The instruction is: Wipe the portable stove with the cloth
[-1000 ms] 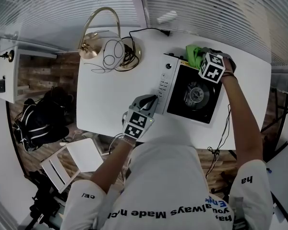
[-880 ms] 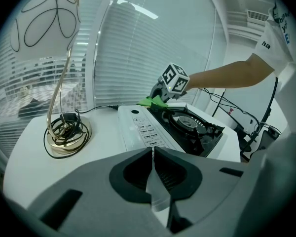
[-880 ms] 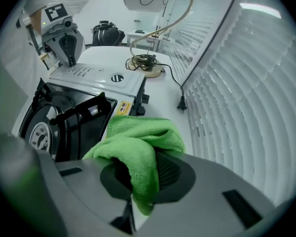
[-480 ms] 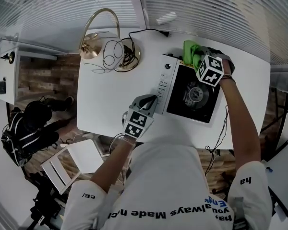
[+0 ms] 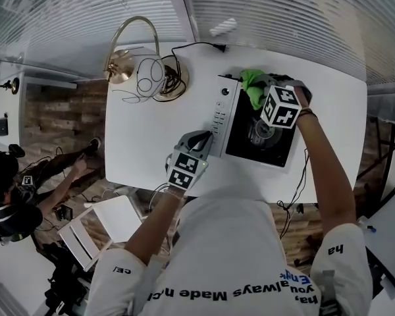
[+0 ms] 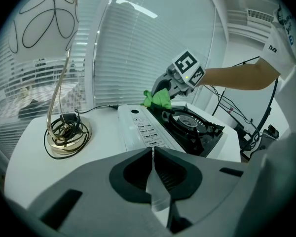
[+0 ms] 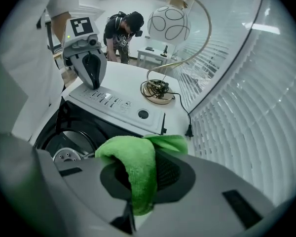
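Office-like room, white table (image 5: pixel 151 133), window blinds (image 5: pixel 283 12), desk lamp (image 5: pixel 118 70)

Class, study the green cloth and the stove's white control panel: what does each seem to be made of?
The cloth looks like microfibre, matt: fuzzy nap, soft folds. The control panel looks like painted metal, smooth and glossy, with crisp flat edges; moulded plastic is possible.

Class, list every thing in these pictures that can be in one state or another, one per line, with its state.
Left gripper: shut, empty.
Right gripper: shut on the cloth.
Cloth: bunched, pinched, over the stove's far edge.
Portable stove: flat on the table, no flame seen, burner bare.
Lamp: upright, cord coiled on its base.
Plug: lying loose on the table.
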Available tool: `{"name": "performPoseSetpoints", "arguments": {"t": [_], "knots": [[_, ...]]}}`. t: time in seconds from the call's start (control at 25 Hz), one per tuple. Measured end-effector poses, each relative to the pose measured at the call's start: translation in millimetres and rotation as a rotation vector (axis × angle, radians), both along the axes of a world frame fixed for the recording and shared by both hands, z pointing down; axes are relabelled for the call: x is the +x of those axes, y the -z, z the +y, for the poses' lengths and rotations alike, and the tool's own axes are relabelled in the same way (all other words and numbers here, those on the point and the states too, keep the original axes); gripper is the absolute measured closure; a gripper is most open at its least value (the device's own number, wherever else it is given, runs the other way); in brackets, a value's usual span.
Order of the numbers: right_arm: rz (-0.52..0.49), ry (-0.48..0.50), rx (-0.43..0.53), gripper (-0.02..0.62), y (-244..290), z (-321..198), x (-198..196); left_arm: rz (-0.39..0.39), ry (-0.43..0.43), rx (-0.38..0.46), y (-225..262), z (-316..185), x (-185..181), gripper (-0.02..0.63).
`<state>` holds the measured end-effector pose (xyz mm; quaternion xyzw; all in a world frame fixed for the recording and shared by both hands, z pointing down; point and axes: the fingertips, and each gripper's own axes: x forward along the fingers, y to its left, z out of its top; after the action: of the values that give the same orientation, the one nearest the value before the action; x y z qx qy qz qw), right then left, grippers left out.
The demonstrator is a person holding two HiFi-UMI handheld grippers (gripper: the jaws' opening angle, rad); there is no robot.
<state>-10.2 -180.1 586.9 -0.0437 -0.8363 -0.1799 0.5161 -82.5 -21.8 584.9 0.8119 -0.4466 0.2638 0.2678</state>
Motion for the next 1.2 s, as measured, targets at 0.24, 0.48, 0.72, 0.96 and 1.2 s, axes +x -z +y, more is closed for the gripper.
{"name": "performPoseSetpoints", "arguments": {"t": [0.24, 0.48, 0.72, 0.96, 1.2], "knots": [[-0.026, 0.004, -0.042, 0.558, 0.5, 8.2, 1.0, -0.007, 0.004, -0.003, 0.9, 0.5, -0.5, 0.583], [0.002, 0.002, -0.063, 0.558, -0.1, 12.6, 23.7, -0.014, 0.003, -0.008, 0.9, 1.2, -0.6, 0.583], [0.042, -0.035, -0.078, 0.558, -0.4, 10.4, 61.2, -0.041, 0.004, -0.011, 1.2, 1.3, -0.9, 0.583], [0.070, -0.080, -0.089, 0.558, -0.9, 8.4, 92.2, -0.062, 0.001, -0.018, 1.5, 1.3, -0.3, 0.583], [0.088, -0.112, -0.090, 0.558, -1.5, 7.7, 111.6, -0.078, 0.007, -0.021, 0.8, 1.4, -1.1, 0.583]]}}
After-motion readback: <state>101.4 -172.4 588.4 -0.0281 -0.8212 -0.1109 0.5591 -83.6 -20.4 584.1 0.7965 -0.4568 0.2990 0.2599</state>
